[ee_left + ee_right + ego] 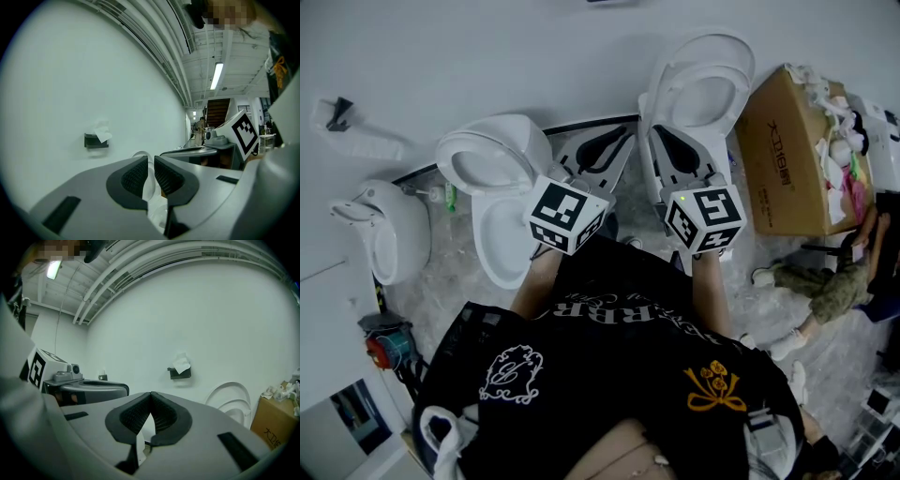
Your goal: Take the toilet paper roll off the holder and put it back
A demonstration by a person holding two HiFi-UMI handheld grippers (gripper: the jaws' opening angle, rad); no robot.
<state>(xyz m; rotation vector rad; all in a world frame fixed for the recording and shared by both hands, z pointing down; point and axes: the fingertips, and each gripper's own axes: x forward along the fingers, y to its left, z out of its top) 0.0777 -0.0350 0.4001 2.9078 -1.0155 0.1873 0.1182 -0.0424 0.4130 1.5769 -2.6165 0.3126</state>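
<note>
The toilet paper (pixel 100 131) sits as a white tuft on a small black holder (pixel 95 141) fixed to the white wall; it also shows in the right gripper view as paper (pixel 181 363) on the holder (pixel 180 373). In the head view the holder (pixel 337 112) is far up left. Both grippers are held close to the person's body, well short of the wall. My left gripper (pixel 151 159) has a narrow gap between its pads and nothing in it. My right gripper (pixel 150 394) is shut and empty. Seen from the head, the left gripper (pixel 614 141) and the right gripper (pixel 667 136) point over the toilets.
Two white toilets (pixel 492 169) (pixel 703 94) stand on the floor right under the grippers. A white fixture (pixel 384 230) is at the left. A cardboard box (pixel 783 155) with scraps stands at the right, with a seated person's leg (pixel 825 291) beside it.
</note>
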